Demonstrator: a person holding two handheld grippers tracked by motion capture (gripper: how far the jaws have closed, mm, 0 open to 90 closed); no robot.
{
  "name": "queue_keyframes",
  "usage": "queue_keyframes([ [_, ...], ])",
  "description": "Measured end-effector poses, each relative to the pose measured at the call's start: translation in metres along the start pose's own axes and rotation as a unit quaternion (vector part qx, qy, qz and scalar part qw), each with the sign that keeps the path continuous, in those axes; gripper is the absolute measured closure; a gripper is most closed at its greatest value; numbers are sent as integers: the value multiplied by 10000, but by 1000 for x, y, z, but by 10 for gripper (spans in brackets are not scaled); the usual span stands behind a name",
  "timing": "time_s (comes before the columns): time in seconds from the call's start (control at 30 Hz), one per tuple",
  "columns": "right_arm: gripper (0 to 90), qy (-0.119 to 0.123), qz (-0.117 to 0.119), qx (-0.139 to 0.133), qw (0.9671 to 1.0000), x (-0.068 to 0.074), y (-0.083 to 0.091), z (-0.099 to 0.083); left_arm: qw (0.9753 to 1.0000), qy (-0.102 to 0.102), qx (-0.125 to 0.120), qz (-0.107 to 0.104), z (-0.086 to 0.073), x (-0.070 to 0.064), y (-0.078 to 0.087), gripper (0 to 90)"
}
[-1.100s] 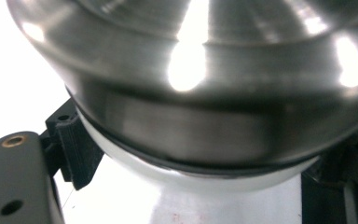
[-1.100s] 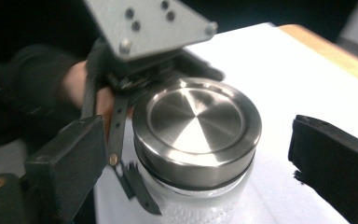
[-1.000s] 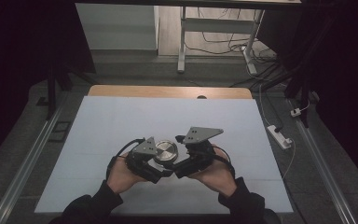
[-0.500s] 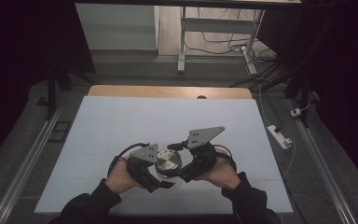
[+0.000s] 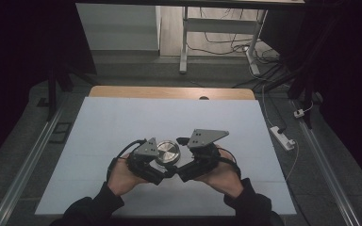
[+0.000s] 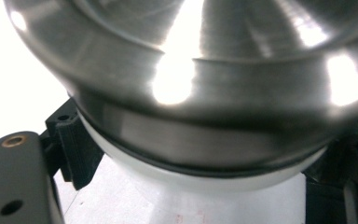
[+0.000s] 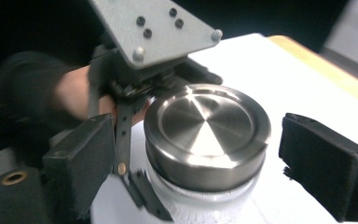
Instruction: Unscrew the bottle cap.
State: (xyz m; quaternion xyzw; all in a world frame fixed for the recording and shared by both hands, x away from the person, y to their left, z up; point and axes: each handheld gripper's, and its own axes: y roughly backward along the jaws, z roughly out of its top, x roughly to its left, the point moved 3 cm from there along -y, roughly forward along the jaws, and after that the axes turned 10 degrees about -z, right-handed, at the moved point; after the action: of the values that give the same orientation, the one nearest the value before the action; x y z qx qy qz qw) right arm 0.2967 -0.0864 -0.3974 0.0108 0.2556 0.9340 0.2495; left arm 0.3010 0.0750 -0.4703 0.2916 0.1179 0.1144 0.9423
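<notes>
Metal lid [image 5: 167, 152], round and shiny, sits on a white jar [image 7: 200, 198] near the 6 o'clock edge of the pale worktop [image 5: 122, 122], between the two hands. Since a second ago both hands have drawn a little closer to the person and the jar has come with them, so the work is now done nearer to the front edge; half a second ago the pose was already almost as it is now. The left tool [image 5: 146, 162] stands at 9 o'clock of the jar, and in the left gripper view the steel rim is very close, with one black jaw pressing the white body at the lower left and the other dark at the lower right, so I judge this tool is gripping the jar. The right tool [image 7: 191, 177] comes from 3 o'clock; in the right gripper view its jaws stand spread, one on each side of the lid, both apart from the metal. In my judgement the small shift means the jar is now steadied for opening, and the next move would be to bring the right jaws together on the lid and turn it. A slip is possible, because the polished steel gives little hold.
</notes>
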Motion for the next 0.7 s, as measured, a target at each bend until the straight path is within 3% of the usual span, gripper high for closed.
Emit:
queue_keyframes([
  [0.03,138,1,-312,-17,9995,7,-8,-1,10000,-52,74,32,1,-2,-2,155],
  [0.1,179,42,-548,-1,9985,9,-12,-3,9999,-96,91,22,2,-4,-2,155],
  [0.27,200,100,-542,-69,9985,9,-12,-4,9998,-128,82,-118,2,-4,-2,156],
  [0.33,200,132,-187,-121,9997,7,-10,-4,9989,-173,-17,-428,2,-5,0,155],
  [0.37,200,132,-187,-121,9997,7,-10,-4,9979,-232,-22,-609,1,-5,0,155],
  [0.4,200,159,22,-161,9997,5,-9,-5,9970,-267,-55,-724,1,-5,1,156],
  [0.43,200,166,563,-252,9980,0,-6,-6,9922,-520,-37,-1131,1,-8,3,155],
  [0.47,200,193,889,-283,9955,-2,-4,-7,9922,-520,-37,-1131,1,-8,3,155],
  [0.5,200,193,889,-283,9955,-2,-4,-7,9896,-618,-90,-1299,1,-11,3,155],
  [0.53,200,244,1534,-462,9868,-6,-1,-10,9835,-783,-122,-1625,2,-16,2,155],
  [0.57,200,223,1829,-534,9814,-8,0,-12,9835,-783,-122,-1625,2,-16,2,155],
  [0.6,200,223,1829,-534,9814,-8,0,-12,9820,-843,-132,-1686,2,-19,0,155],
  [0.63,199,204,2064,-612,9763,-10,0,-14,9821,-840,-110,-1681,3,-20,-1,155],
  [0.67,197,168,2178,-644,9737,-11,0,-16,9836,-819,-101,-1605,4,-21,-2,155],
  [0.7,138,9,2141,-545,9753,-14,0,-16,9854,-799,-72,-1500,4,-20,-3,155],
])
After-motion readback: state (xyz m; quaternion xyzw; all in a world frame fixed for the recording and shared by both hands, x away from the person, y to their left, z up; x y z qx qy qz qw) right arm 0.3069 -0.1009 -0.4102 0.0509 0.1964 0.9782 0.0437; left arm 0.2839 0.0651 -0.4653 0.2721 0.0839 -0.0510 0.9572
